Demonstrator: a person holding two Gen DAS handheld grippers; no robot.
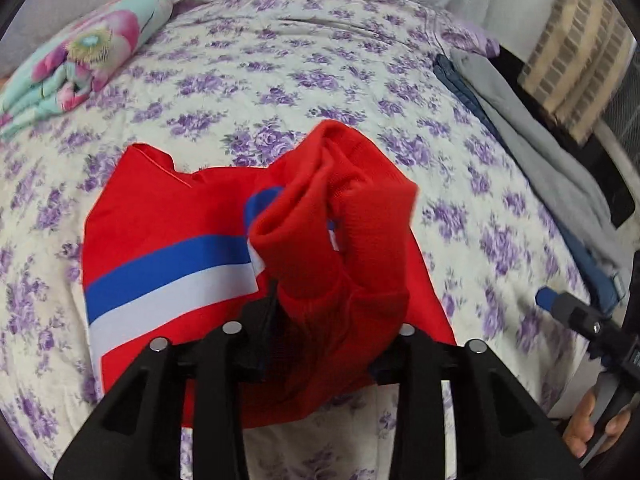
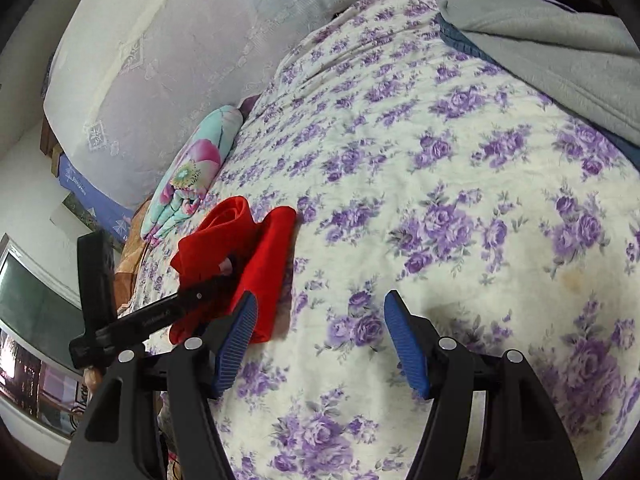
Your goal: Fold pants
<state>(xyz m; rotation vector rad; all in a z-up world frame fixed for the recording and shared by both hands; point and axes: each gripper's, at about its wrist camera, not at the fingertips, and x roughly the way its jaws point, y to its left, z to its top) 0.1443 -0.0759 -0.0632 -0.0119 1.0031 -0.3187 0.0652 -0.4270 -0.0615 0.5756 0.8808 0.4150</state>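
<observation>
Red pants [image 1: 168,220] with a blue and white stripe lie on the floral bedspread [image 1: 280,72]. My left gripper [image 1: 316,320] is shut on a bunched red fold of the pants and holds it lifted above the rest; its fingertips are hidden in the cloth. In the right wrist view the pants [image 2: 264,264] are at the left, with the left gripper [image 2: 224,276] clamped on them. My right gripper [image 2: 320,332] is open and empty, its blue pads [image 2: 404,344] over bare bedspread right of the pants. It also shows at the right edge of the left wrist view [image 1: 560,304].
A folded floral quilt [image 1: 80,56] lies at the bed's far left. Grey [image 2: 560,52] and blue folded clothes [image 1: 468,92] lie along the right side. A pale mattress [image 2: 168,60] leans behind the bed.
</observation>
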